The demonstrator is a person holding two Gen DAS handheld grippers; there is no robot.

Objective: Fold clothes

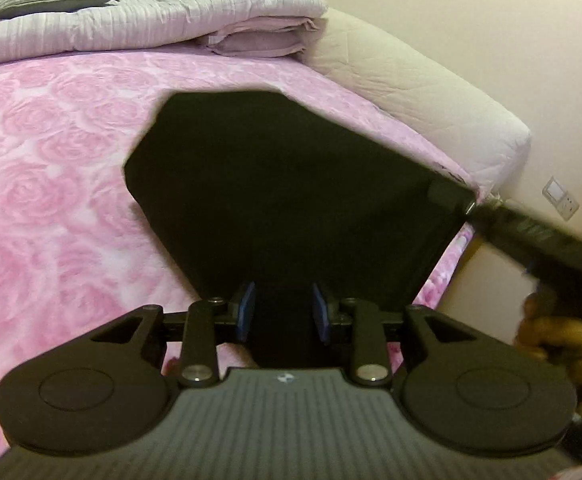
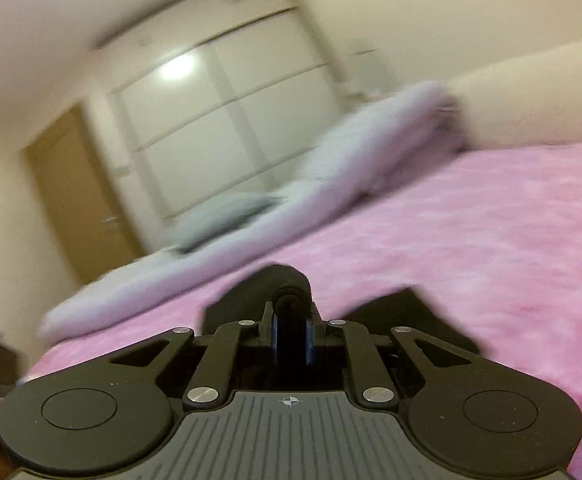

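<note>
Here right claw clamps black garment; left claw agape.

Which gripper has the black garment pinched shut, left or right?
The right gripper: its blue pads are shut on a bunched fold of the black garment. The left gripper has its pads apart, with cloth between them.

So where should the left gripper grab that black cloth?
Probably the near edge of the black cloth garment, coming from the front of the bed. That edge already runs between the open left gripper and its blue pads. The right gripper is shut on the right corner, so the cloth is stretched flat over the pink rose-patterned bedspread.
</note>
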